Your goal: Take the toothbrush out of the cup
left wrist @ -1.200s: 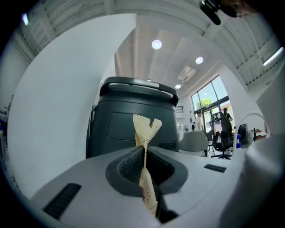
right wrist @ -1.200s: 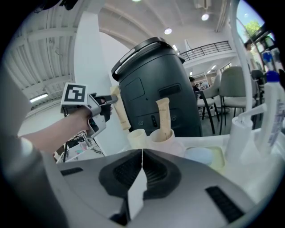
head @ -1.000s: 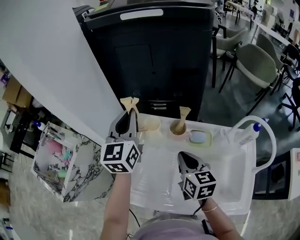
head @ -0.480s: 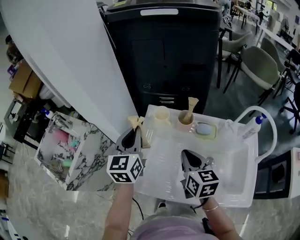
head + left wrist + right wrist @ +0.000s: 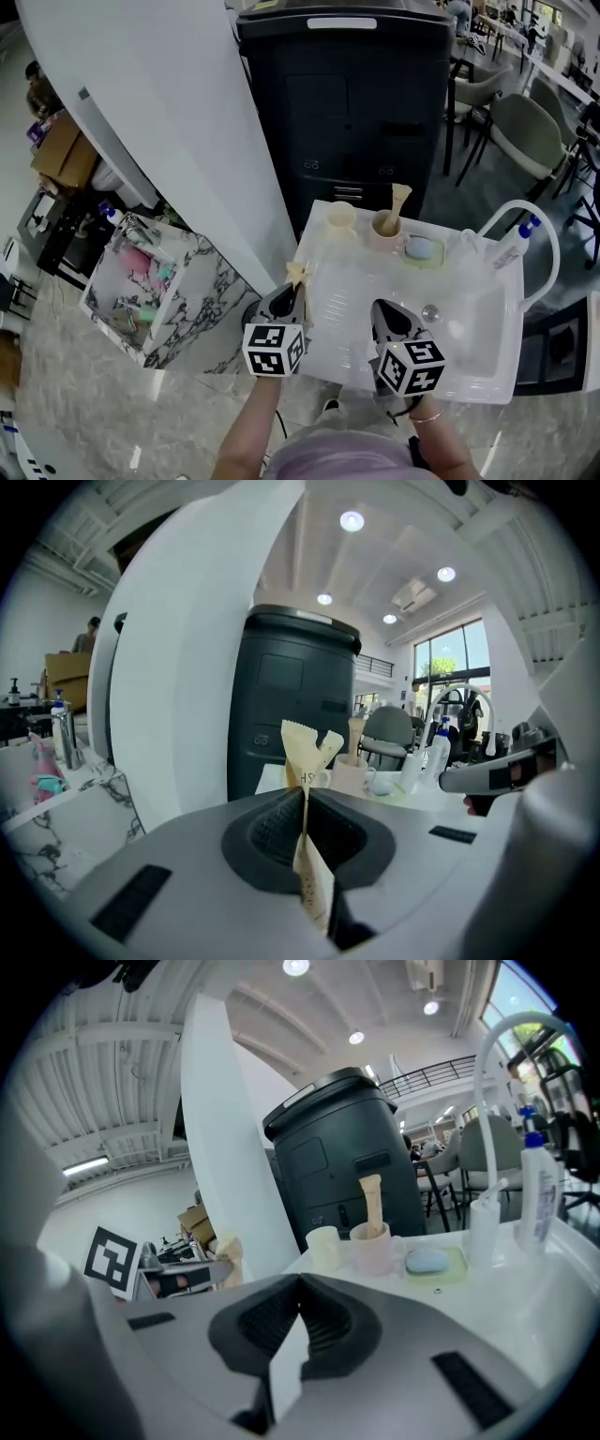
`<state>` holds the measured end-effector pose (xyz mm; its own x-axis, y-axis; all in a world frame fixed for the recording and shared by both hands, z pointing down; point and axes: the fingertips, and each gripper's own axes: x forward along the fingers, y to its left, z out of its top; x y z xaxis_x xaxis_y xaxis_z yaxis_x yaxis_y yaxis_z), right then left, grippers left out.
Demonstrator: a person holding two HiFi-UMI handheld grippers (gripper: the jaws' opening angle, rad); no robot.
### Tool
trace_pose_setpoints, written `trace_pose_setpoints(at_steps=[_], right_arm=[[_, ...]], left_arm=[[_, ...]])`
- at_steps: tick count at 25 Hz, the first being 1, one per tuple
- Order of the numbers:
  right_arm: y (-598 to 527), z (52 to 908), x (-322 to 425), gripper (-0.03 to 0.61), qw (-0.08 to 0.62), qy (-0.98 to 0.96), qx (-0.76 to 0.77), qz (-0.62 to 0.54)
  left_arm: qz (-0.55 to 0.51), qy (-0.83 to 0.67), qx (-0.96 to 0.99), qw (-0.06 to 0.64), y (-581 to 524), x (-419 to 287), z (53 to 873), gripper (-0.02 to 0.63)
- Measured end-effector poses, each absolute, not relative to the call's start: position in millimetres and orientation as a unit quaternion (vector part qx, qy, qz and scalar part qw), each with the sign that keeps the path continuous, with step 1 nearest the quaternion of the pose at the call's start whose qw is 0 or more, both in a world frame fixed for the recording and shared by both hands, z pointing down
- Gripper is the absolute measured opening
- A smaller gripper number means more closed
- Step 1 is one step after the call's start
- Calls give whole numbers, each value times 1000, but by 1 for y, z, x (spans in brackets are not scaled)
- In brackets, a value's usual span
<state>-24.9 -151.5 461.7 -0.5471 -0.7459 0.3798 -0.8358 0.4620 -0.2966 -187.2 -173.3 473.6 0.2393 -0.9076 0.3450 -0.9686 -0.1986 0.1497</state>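
My left gripper [image 5: 292, 291] is shut on a beige paper-wrapped toothbrush [image 5: 298, 273], whose notched end sticks up past the jaws [image 5: 305, 747]. It hangs over the front left edge of the white sink top [image 5: 469, 370]. At the back stand a cream cup [image 5: 340, 217], with nothing in it, and a pinkish cup [image 5: 385, 226] holding a second wrapped toothbrush [image 5: 400, 199]. My right gripper [image 5: 383, 308] hovers over the basin, jaws together with nothing between them [image 5: 300, 1283].
A blue soap [image 5: 421, 248] on a green dish, a pump bottle [image 5: 514, 246] and an arched white faucet [image 5: 547, 272] stand at the back right. A black bin [image 5: 356, 103] is behind the sink, a white pillar [image 5: 178, 122] and a marble box [image 5: 150, 291] to the left.
The left gripper has drawn back and sunk from above the cream cup to the sink's front left edge, still gripping the wrapped toothbrush. The right gripper has shifted only a little.
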Motion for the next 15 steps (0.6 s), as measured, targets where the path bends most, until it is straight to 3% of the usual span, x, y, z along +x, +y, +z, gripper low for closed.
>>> trace_pose_setpoints(at_steps=[15], right_arm=[[-159, 477, 0, 5, 99, -831, 489, 248]], left_arm=[[183, -571, 772, 209, -195, -159, 540, 6]])
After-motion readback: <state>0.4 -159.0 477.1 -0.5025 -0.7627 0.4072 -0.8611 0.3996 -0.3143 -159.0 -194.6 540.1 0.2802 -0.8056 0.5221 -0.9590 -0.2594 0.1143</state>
